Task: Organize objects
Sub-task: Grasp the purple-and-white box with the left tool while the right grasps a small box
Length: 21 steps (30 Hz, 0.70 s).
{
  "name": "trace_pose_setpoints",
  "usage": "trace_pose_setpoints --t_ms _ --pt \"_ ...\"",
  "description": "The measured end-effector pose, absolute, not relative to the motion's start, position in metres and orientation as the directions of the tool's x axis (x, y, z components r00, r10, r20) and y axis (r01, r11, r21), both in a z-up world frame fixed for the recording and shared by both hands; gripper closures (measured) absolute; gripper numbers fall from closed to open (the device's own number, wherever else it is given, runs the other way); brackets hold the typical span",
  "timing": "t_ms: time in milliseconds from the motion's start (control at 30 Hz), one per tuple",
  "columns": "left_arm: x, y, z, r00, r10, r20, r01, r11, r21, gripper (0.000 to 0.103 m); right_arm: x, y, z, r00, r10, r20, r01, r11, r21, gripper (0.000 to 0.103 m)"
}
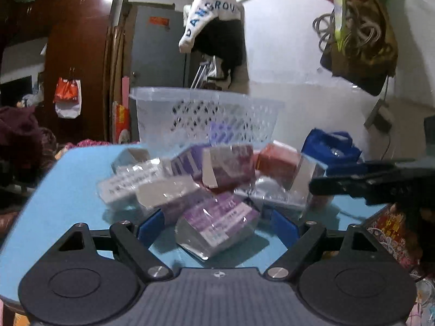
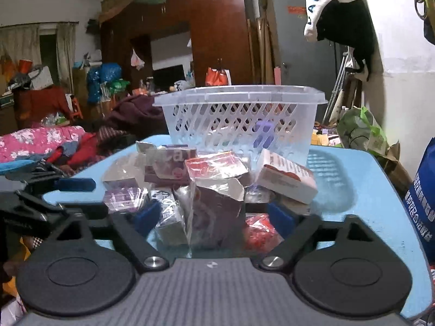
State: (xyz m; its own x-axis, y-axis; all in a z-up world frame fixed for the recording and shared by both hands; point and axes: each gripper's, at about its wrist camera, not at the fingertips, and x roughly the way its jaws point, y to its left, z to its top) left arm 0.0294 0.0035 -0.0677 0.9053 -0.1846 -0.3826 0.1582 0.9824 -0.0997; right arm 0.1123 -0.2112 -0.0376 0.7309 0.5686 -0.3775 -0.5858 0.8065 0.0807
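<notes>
dim indoor light | motion blur in left view | fisheye-bent edges

We note a dark red wardrobe [image 2: 217, 27] behind the blue bench [image 2: 367, 190]. A white-and-black garment [image 1: 214, 27] hangs by the grey door [image 1: 160, 51]. Floral pink bedding [image 2: 40, 138] lies left; a blue bag [image 2: 425, 190] stands right.

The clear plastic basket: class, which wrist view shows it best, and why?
The right wrist view: the basket appears sharp, with its whole rim and lattice wall visible. In the left wrist view the basket is blurred and boxes cover its base.
</notes>
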Motion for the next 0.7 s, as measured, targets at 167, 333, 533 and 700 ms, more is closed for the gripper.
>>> trace_pose_setpoints --t_ms 167,333,533,700 --pt "0.039 0.002 -0.083 0.882 -0.195 -0.428 0.168 0.981 -0.1 0.014 0.124 -0.208 -0.043 0.714 0.577 -0.396 -0.588 0.802 0.108 0.038" --pt "0.046 -0.001 -0.087 0.874 -0.192 -0.446 0.17 0.981 -0.091 0.015 0.112 -0.209 -0.052 0.702 0.589 -0.399 -0.602 0.791 0.109 0.057" --pt "0.041 -0.001 -0.086 0.894 -0.156 -0.42 0.137 0.988 -0.076 0.031 0.105 -0.216 -0.05 0.705 0.606 -0.369 -0.606 0.785 0.129 0.057" --pt "0.02 0.011 -0.08 0.937 -0.116 -0.33 0.089 0.991 -0.096 0.031 0.099 -0.22 -0.043 0.716 0.613 -0.333 -0.607 0.783 0.136 0.057"
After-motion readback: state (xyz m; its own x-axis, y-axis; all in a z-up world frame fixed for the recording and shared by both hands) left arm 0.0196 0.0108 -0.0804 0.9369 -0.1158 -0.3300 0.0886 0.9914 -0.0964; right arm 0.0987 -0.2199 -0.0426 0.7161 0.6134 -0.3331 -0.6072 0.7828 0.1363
